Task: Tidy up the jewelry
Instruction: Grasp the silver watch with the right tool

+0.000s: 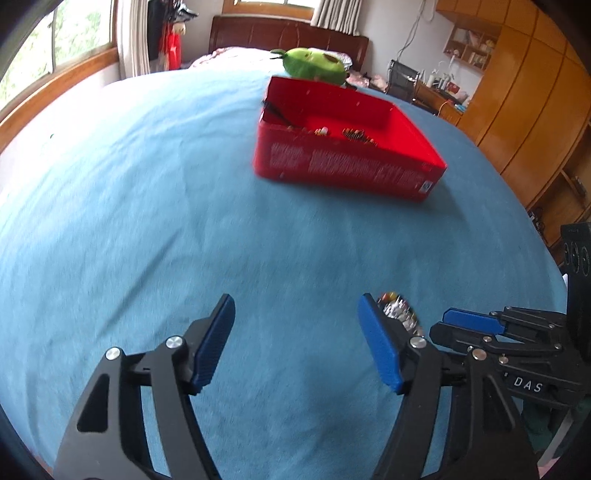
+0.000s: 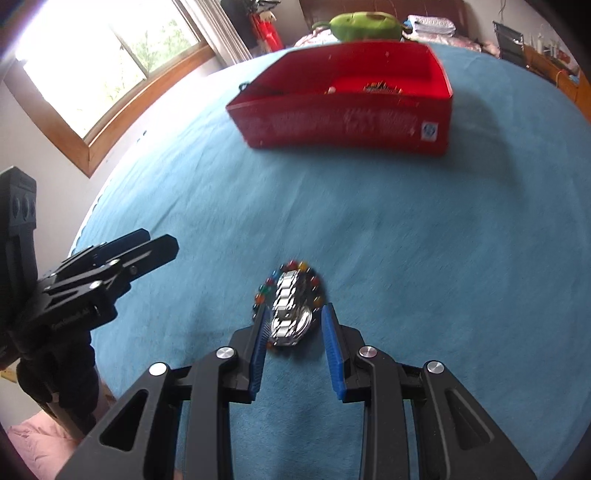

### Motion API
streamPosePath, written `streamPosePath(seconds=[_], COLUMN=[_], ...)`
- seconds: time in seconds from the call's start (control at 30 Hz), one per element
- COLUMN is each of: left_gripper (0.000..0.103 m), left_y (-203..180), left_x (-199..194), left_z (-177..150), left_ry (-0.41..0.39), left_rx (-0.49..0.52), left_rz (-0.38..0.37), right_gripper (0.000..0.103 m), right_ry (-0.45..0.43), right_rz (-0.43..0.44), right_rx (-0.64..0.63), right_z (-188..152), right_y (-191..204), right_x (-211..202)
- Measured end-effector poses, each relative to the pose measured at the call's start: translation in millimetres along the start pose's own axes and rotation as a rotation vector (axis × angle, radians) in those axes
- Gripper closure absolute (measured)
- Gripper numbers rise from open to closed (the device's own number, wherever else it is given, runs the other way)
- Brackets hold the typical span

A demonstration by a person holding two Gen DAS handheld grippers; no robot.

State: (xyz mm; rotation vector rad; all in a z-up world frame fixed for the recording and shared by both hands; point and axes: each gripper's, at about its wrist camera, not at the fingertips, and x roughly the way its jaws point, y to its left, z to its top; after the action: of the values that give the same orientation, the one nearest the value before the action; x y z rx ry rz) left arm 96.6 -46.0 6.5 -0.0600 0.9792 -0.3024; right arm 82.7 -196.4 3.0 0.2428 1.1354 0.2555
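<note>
Jewelry, a small heap on the blue bedspread, peeks from behind the spread, empty left gripper in the left wrist view; the red box sits farther up the bed. In the right wrist view, a silver watch ringed by a coloured bead bracelet lies between the right gripper fingers; whether they pinch it I cannot tell.

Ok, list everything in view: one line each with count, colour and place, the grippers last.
bedspread: one, blue, under everything.
box: one, red, open, far end of the bedspread.
small jewelry pieces: several, mixed colours, inside the box.
plush toy: one, green, behind the box.
metal watch: one, silver, on the bedspread between the right gripper's fingers.
bead bracelet: one, multicoloured, around the watch.
left gripper: one, black with blue pads, open, empty.
right gripper: one, black with blue pads, astride the watch; contact unclear.
</note>
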Motion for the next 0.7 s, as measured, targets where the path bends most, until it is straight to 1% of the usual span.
streamPosePath(seconds=[0.17,0.33,0.63,0.7], left_gripper=[0.034,0.034,0.034,0.033], left_y=[12,20,18,18], left_x=[4,2,0,0], left_z=[-14,-13,-13,-13], left_ry=[0.027,0.026,0.022,0.024], left_rx=[-0.013,-0.032,-0.022,-0.022], left_rz=[0.010,0.018,0.012,0.010], right_gripper=[0.074,0.074,0.074,0.075], right_ry=[0.020,0.029,0.082,0.076], right_rz=[-0.003,-0.030,-0.099,-0.127], right_rx=[-0.009,-0.024,-0.048,-0.076], right_z=[7,16,22,22], right_y=[6,14,23,29], right_x=[13,23,52,56])
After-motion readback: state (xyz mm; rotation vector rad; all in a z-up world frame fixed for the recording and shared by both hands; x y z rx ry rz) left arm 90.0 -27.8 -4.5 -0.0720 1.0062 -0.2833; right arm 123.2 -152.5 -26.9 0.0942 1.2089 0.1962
